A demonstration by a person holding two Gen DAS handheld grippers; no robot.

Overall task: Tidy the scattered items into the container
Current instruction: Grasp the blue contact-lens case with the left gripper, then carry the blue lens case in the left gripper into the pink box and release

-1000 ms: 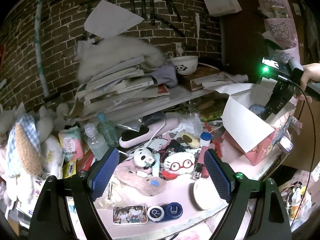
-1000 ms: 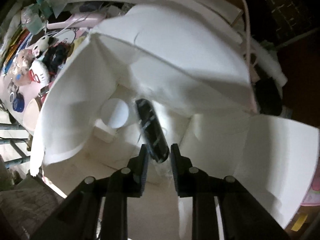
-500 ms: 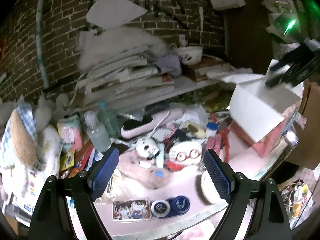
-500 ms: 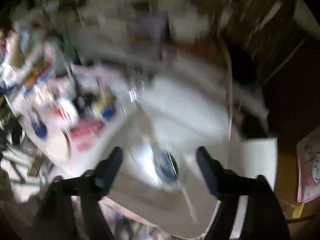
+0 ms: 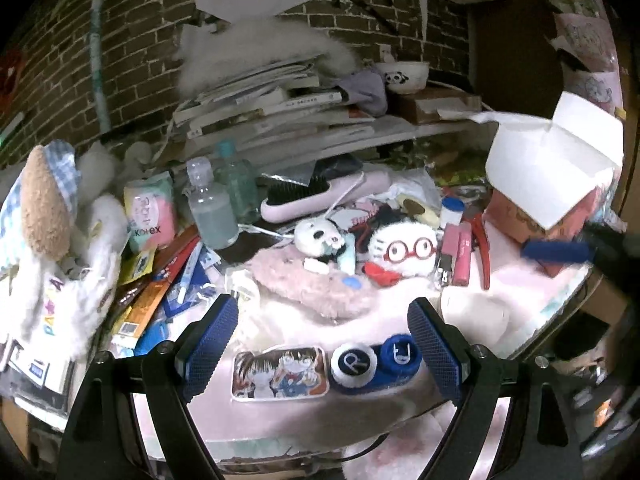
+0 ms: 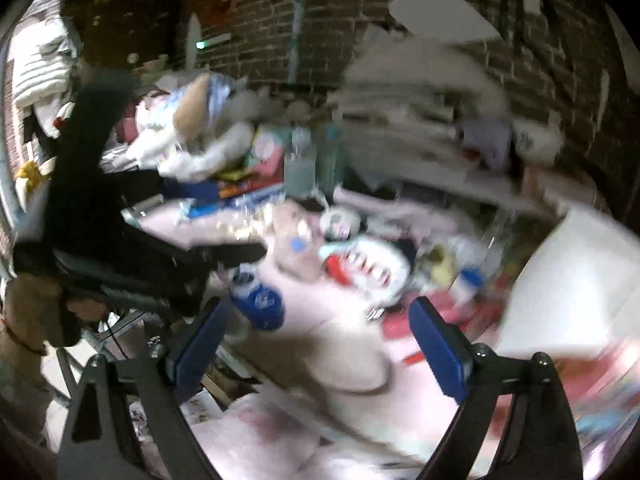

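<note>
Since the earlier view, we swung our right gripper point(image 6: 316, 344) out of the white box point(image 5: 548, 168); its empty jaws were opening. Our left gripper point(image 5: 320, 344) stood wide above the contact-lens case point(image 5: 374, 364).

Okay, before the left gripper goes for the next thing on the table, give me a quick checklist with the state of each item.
1. Left gripper open and empty: ok.
2. Contact lens case lying free on the table just ahead of it, between the fingers' line: ok.
3. Right gripper empty, jaws opening: ok.
4. Right gripper clear of the left one's path: cannot tell, its view is blurred.
5. White box flaps open to receive items: ok.
6. Room left inside the box: cannot tell, inside hidden.
</note>
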